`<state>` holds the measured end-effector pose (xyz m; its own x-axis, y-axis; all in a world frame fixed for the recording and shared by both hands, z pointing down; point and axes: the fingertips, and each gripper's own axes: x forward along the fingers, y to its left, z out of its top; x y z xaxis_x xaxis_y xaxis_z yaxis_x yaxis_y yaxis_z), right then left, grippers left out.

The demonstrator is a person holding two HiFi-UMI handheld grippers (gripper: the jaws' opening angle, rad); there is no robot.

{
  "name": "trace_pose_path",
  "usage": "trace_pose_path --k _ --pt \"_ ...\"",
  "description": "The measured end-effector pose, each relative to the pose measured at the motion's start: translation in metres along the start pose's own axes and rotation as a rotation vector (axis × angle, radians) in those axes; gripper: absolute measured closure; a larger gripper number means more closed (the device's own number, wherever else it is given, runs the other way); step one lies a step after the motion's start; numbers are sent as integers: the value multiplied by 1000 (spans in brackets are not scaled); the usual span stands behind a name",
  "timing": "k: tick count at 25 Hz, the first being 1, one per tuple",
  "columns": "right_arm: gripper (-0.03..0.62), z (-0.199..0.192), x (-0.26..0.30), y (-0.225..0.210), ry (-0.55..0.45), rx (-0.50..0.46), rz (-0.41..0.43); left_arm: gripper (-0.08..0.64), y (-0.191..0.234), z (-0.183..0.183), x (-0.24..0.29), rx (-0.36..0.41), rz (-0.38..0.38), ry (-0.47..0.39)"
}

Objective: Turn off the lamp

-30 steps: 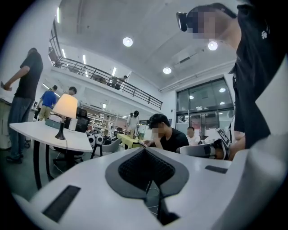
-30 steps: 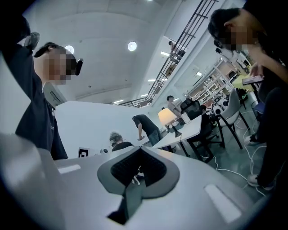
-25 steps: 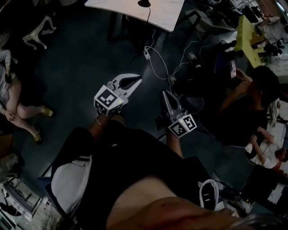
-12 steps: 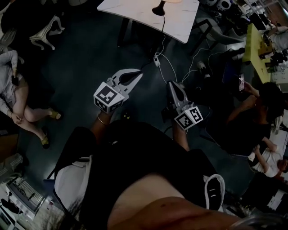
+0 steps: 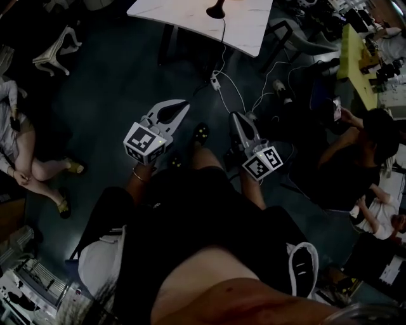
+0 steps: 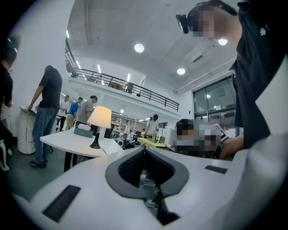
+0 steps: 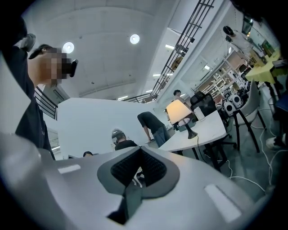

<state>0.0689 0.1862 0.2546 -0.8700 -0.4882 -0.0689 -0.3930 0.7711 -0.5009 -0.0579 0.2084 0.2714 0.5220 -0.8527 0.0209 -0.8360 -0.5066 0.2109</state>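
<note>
The lamp [image 6: 99, 118] stands lit on a white table [image 6: 67, 143] some way ahead, with a cream shade and a dark base [image 5: 217, 11]. In the right gripper view the lamp [image 7: 178, 111] stands on the same table [image 7: 202, 131]. Its cord [image 5: 223, 47] hangs off the table edge to a power strip [image 5: 216, 80] on the floor. My left gripper [image 5: 183, 105] [image 6: 144, 149] and right gripper [image 5: 235, 117] [image 7: 141, 150] are held level and point toward the table. Both are shut with nothing in them, well short of the lamp.
White cables [image 5: 254, 101] trail over the dark floor under the table. A person [image 5: 361, 146] sits at the right and another [image 5: 19, 152] at the left. A white chair [image 5: 54, 51] stands at the far left, and a person [image 6: 47, 112] stands beside the table.
Both grippers have advanced toward the table along with my body. A shoe now shows on the floor between them. The jaws stay shut.
</note>
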Motion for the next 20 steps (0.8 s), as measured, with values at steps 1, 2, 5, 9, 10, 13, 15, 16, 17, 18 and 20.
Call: trace_pose_path --k 1,2,5,9,10,13,15,16,17,18,20 --pt "592 0 -1 -2 4 3 0 552 -1 0 1 1 -1 -3" --pt "591 1 -1 -4 8 6 -1 552 -2 2 3 3 -4 -7" --pt "591 2 4 -12 13 16 0 552 -1 8 7 2 0 -12" --pt "591 1 24 -17 6 40 45 552 16 10 9 7 41 -1" --pt "592 2 29 -18 4 49 56 552 19 10 8 11 53 4" --pt "591 14 36 -19 -12 59 77 552 23 14 15 23 60 17" --pt "591 24 36 -27 -25 53 79 552 23 19 30 20 53 20" --pt "592 28 35 -32 -29 49 75 552 23 22 38 21 48 16" --pt "591 31 33 -38 -30 45 69 552 22 24 48 27 38 12" --pt "592 34 30 -45 -31 44 59 552 19 26 57 36 21 10" --pt "592 37 23 -61 -37 60 35 552 11 29 77 49 -22 14"
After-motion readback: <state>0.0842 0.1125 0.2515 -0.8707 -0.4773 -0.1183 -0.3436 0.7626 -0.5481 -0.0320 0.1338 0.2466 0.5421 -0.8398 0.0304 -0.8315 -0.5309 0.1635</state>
